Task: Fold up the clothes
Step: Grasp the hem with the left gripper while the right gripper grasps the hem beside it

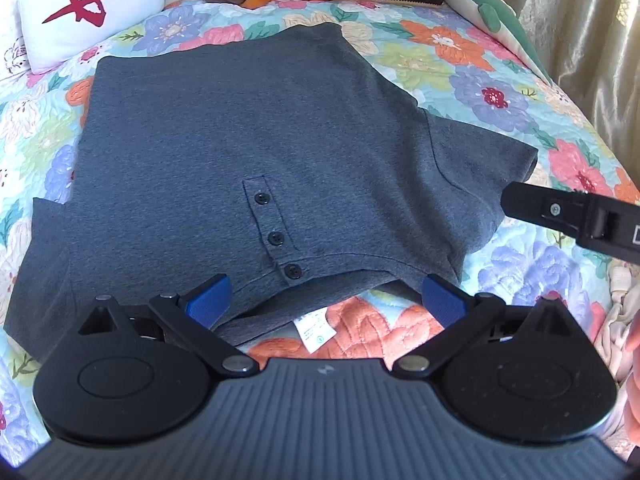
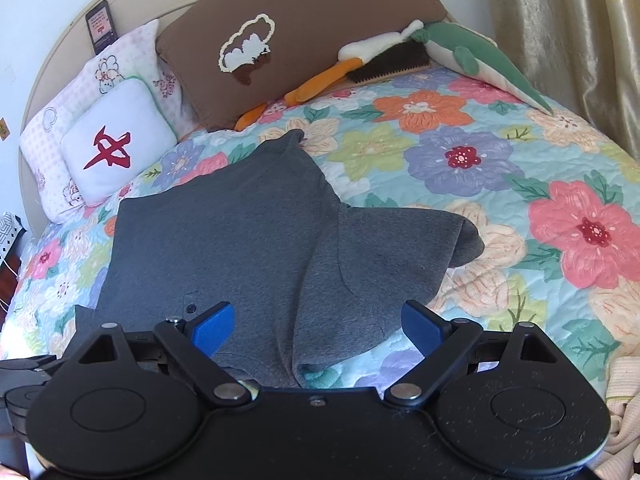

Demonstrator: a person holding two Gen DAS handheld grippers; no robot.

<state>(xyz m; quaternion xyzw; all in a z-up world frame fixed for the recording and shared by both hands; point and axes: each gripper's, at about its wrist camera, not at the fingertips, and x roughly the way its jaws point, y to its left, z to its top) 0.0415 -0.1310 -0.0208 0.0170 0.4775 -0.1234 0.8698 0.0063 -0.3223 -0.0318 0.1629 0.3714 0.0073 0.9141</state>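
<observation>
A dark grey polo shirt (image 1: 248,136) lies flat, front up, on the floral quilt (image 1: 480,64), collar end toward me, with three black buttons (image 1: 275,237) on its placket. My left gripper (image 1: 326,298) is open and empty, its blue pads either side of the collar opening and white label (image 1: 316,326). My right gripper (image 2: 316,326) is open and empty, hovering over the shirt's right shoulder (image 2: 280,260); the right sleeve (image 2: 420,240) lies spread beyond it. The right gripper's finger also shows in the left wrist view (image 1: 560,216) beside that sleeve.
Pillows stand at the bed's head: a white one with a red mark (image 2: 120,140), a brown one (image 2: 280,40), and plush toys (image 2: 440,52). A curtain (image 2: 560,20) hangs on the right. Cream cloth (image 2: 624,400) lies at the right edge.
</observation>
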